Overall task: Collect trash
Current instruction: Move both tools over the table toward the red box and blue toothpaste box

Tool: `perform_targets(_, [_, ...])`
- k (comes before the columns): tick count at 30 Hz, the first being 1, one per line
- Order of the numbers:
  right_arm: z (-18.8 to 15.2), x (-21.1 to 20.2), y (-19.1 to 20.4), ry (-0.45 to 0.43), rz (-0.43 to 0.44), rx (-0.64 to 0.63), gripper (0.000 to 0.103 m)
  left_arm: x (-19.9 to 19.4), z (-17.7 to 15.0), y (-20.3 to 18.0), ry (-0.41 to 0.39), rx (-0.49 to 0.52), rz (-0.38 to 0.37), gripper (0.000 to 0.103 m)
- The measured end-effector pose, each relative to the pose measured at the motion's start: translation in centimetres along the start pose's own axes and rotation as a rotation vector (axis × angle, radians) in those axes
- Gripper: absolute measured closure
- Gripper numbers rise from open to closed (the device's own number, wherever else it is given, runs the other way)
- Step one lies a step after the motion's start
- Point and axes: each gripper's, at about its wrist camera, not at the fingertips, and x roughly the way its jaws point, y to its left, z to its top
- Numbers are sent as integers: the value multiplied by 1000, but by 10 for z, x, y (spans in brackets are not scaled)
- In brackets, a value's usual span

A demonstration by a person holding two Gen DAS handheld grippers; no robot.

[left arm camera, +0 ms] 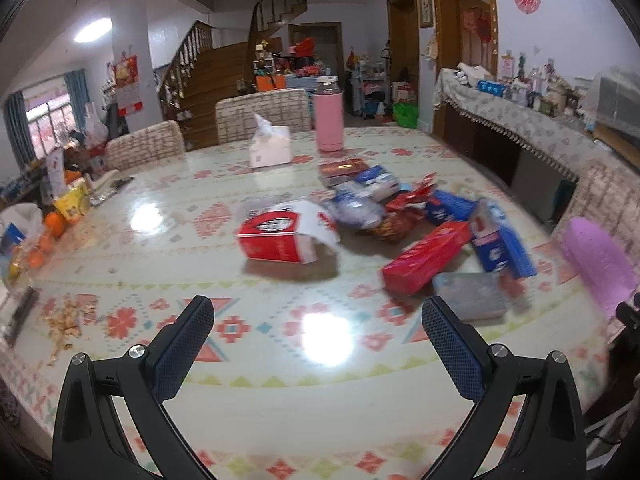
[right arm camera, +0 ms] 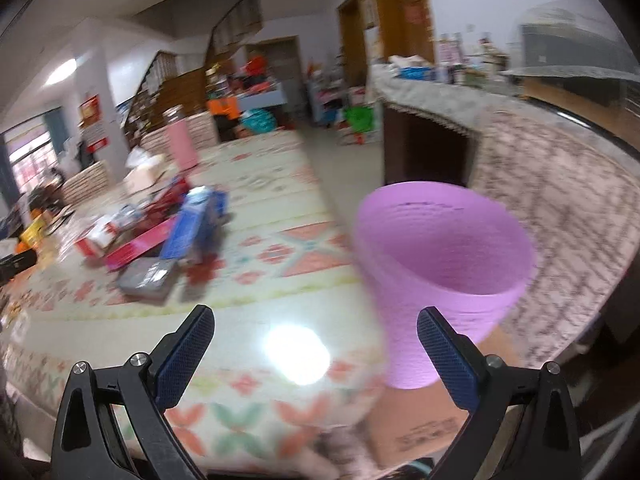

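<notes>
Left gripper [left arm camera: 318,316] nearest the lens, fingers spread wide, nothing between them, hovering over the patterned tablecloth [left arm camera: 160,240]. Straight ahead of it — the trash pile: a torn red-and-white carton [left arm camera: 280,238] on its side, a long red box [left arm camera: 426,256] to its right, a grey flat pack [left arm camera: 470,296] just beside that, blue boxes [left arm camera: 500,244] and crumpled wrappers [left arm camera: 360,208] behind, all bunched together mid-table. Further back a white tissue box [left arm camera: 270,146] and a pink flask [left arm camera: 329,114] stand upright, near the far chairs. Nut shells [left arm camera: 66,320] scattered at the left edge. Right gripper [right arm camera: 316,326] also spread wide, empty, over the table's near edge. Pink bin [right arm camera: 440,264] sits just off the table on the right, mouth tilted toward the camera, its lower wall beside the right finger — contact unclear, heavy blur. A cardboard box [right arm camera: 416,428] is below the bin. Trash pile well left of the bin.
</notes>
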Motion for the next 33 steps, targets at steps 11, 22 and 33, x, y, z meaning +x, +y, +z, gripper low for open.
perform_targets(11, [2, 33, 71, 75, 100, 1, 2, 12, -8, 35, 25, 13, 121, 0])
perform_targets(22, [6, 47, 91, 116, 97, -10, 5, 39, -12, 63, 113, -43, 136, 0])
perform_targets(33, [11, 63, 88, 141, 113, 22, 5, 52, -9, 65, 146, -42, 128, 0])
